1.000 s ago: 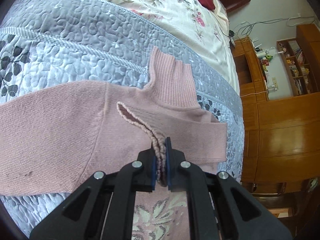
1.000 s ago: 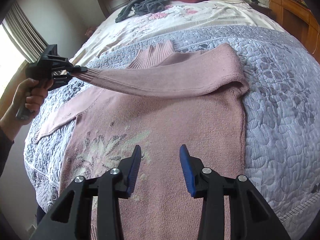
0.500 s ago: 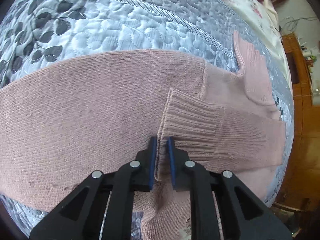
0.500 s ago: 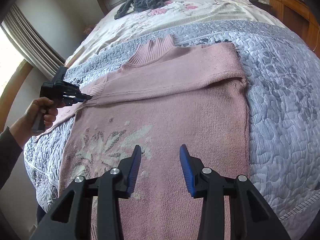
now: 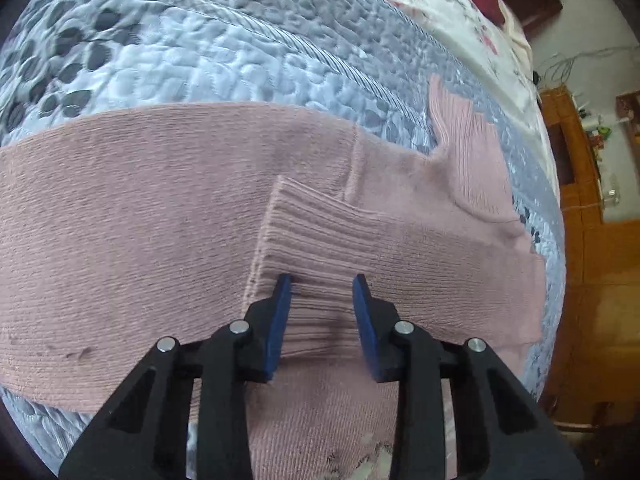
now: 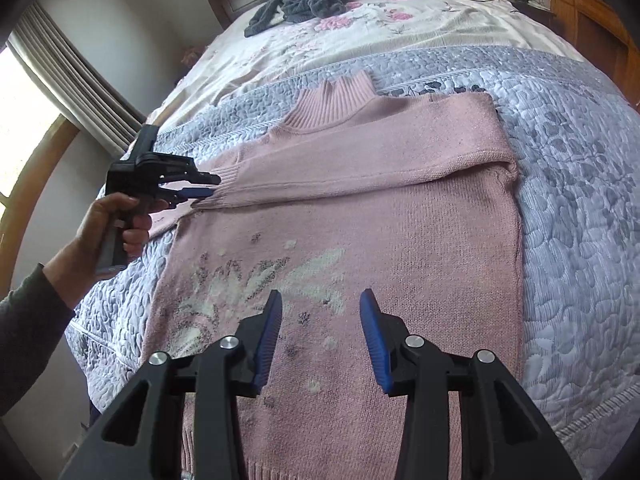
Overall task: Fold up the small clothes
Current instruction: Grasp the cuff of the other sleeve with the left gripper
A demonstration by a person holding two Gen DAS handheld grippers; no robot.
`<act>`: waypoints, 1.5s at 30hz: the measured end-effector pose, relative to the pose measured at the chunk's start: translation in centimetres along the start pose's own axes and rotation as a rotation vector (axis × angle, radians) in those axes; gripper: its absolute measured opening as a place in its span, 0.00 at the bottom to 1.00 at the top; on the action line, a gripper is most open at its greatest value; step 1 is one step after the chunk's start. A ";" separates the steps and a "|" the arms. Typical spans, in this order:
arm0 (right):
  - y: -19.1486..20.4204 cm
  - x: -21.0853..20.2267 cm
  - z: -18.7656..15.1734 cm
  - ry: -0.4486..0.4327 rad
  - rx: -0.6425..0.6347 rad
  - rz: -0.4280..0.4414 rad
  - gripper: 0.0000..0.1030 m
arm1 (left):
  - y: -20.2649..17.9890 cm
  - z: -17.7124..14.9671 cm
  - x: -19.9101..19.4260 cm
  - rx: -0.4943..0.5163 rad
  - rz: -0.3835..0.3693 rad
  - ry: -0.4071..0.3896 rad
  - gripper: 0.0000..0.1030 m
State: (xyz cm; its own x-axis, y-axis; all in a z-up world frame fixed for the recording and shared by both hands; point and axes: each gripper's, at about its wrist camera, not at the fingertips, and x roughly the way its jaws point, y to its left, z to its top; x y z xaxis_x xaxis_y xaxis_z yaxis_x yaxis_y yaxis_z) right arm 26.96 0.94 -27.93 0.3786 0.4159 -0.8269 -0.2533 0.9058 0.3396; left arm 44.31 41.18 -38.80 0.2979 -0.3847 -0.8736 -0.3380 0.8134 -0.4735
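Lying flat on the bed, the pink sweater has one sleeve folded across its chest, cuff between the wide-open left tongs; the right tongs, also wide and empty, hover lower-centre over its hem.

Pink sweater, white-grey floral motif; lavender quilt, grey leaf print; blue-padded black fingers.

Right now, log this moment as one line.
step: sleeve fold | left gripper: open over cuff | right gripper: open above sweater | sleeve: laid across chest
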 end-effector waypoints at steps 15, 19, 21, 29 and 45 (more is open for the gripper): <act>7.6 -1.1 -0.6 0.010 -0.121 0.054 0.47 | 32.0 -9.2 -29.0 -0.574 0.115 -0.540 0.63; 10.6 -0.7 -0.7 0.019 -0.155 0.071 0.47 | 37.8 -10.3 -29.2 -0.716 0.064 -0.495 0.61; 11.7 -0.6 -0.7 0.024 -0.167 0.074 0.47 | 39.1 -10.1 -27.8 -0.747 0.056 -0.456 0.61; 13.3 -1.3 -0.8 0.020 -0.186 0.061 0.47 | 39.8 -8.2 -26.2 -0.716 0.094 -0.443 0.30; 10.3 -2.1 -0.2 0.018 -0.098 0.066 0.47 | 11.0 -1.2 -30.8 -0.056 -0.150 -0.570 0.09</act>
State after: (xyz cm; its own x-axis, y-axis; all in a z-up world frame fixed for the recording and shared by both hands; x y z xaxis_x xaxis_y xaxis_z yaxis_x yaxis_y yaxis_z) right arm 23.40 9.36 -22.74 0.3425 0.4722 -0.8122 -0.3637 0.8637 0.3488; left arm 30.33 61.50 -17.23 0.7737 -0.1859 -0.6056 -0.2972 0.7377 -0.6062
